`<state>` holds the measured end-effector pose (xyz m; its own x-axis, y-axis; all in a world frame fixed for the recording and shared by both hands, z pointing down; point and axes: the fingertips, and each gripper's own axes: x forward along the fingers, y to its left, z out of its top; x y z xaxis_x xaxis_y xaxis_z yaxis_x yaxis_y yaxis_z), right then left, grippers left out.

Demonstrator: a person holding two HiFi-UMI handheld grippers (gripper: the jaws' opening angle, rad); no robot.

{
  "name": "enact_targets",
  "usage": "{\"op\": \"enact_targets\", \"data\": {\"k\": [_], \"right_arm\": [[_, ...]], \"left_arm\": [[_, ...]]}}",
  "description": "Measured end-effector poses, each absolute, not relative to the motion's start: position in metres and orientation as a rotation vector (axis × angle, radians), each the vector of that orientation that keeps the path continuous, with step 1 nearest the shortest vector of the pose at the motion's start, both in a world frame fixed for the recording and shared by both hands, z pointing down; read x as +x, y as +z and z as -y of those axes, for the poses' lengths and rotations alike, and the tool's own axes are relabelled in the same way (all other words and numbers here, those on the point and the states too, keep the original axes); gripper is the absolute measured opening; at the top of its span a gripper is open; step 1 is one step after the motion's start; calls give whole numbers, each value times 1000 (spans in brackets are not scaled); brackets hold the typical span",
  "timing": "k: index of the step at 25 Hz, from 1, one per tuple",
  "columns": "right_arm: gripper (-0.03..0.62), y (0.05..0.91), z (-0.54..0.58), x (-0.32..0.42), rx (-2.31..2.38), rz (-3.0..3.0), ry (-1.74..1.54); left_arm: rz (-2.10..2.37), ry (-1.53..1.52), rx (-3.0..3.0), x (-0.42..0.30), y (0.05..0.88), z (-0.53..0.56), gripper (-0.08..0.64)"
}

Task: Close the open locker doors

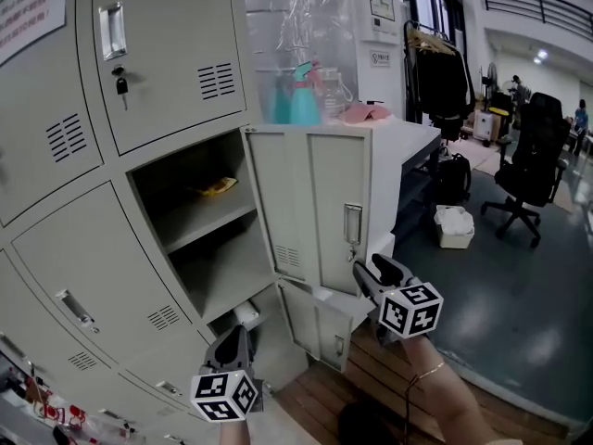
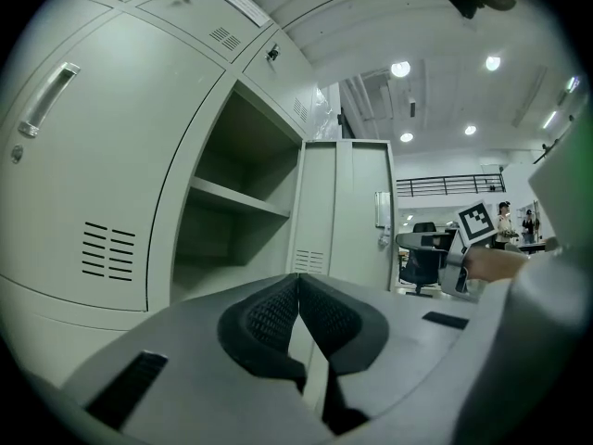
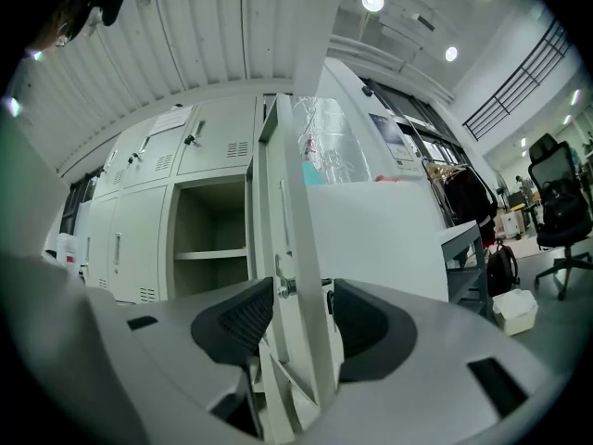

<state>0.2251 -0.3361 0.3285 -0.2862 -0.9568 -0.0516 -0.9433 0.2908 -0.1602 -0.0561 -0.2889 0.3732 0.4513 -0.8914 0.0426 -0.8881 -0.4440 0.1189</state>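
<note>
The grey locker bank (image 1: pixel 83 248) fills the left of the head view. One upper door (image 1: pixel 310 202) stands swung out from its open compartment (image 1: pixel 199 221), which holds a small yellow thing (image 1: pixel 218 187). Below it a lower door (image 1: pixel 315 327) is open too. My right gripper (image 1: pixel 363 272) is at the upper door's free edge below its latch handle (image 1: pixel 353 223). In the right gripper view the door edge (image 3: pixel 292 202) lies between the open jaws of the right gripper (image 3: pixel 301 295), and the pads do not press it. My left gripper (image 1: pixel 233 336) (image 2: pixel 298 281) is shut on nothing, low before the lockers.
A white counter (image 1: pixel 408 142) behind the door carries a teal spray bottle (image 1: pixel 301 95). To the right stand a clothes rack (image 1: pixel 440 77), a white bin (image 1: pixel 454 227) and a black office chair (image 1: pixel 533 170). A white roll (image 1: pixel 246 315) sits in the lower compartment.
</note>
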Motion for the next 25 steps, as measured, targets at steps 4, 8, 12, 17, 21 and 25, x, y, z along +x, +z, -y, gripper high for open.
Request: {"op": "enact_targets", "data": {"k": [4, 8, 12, 17, 21, 25], "right_arm": [[190, 334, 347, 225, -1763, -2436, -174], [164, 336, 347, 222, -1726, -2460, -181], [147, 332, 336, 217, -1699, -2470, -163], [147, 328, 335, 216, -1735, -2503, -105], [157, 330, 339, 217, -1721, -2526, -117], [108, 328, 330, 213, -1727, -2508, -110]], "left_arm": [[1573, -35, 2571, -52, 376, 296, 21], [1564, -39, 2565, -51, 380, 296, 21], [1564, -38, 2563, -53, 383, 287, 21], [1579, -35, 2553, -65, 384, 273, 21], [1593, -30, 2537, -73, 387, 262, 20], [1606, -27, 2524, -80, 387, 254, 21]]}}
